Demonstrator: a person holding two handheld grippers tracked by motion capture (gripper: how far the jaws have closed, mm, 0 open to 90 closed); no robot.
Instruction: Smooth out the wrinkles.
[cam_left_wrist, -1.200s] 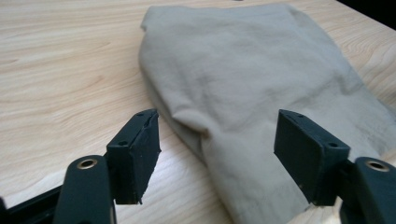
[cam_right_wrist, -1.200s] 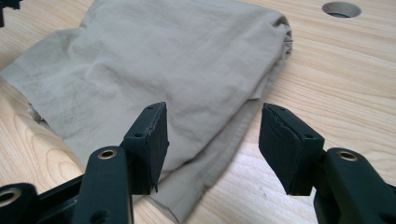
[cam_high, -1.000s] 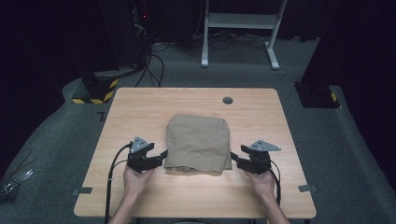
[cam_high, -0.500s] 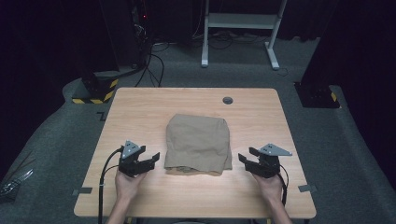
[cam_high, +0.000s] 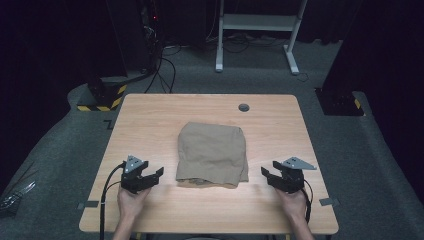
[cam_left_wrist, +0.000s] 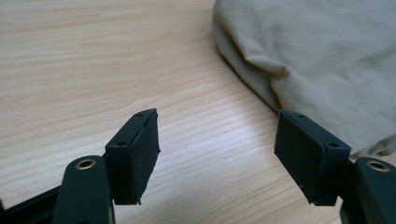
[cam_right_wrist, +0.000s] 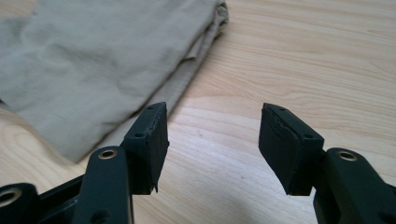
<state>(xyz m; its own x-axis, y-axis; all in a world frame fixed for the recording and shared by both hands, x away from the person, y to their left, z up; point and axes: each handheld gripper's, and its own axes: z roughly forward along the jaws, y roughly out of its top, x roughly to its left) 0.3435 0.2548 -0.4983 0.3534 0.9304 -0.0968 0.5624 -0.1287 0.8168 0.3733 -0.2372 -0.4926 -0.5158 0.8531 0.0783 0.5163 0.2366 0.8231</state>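
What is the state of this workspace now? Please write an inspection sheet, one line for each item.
Surface: light wooden table, with a small dark round grommet near its far edge.
Job's things: folded tan cloth, lying flat at the middle of the table, layered edges toward the person.
Clutter: nothing seen on the table.
Grippers: left gripper open, beside the cloth's near left corner, not touching it; right gripper open, beside the near right corner, also apart.
Cables: black cable trails from the left gripper over the near edge; loose cables on the floor behind.
Surroundings: grey carpet floor, white frame legs, yellow-black striped base, dark background.
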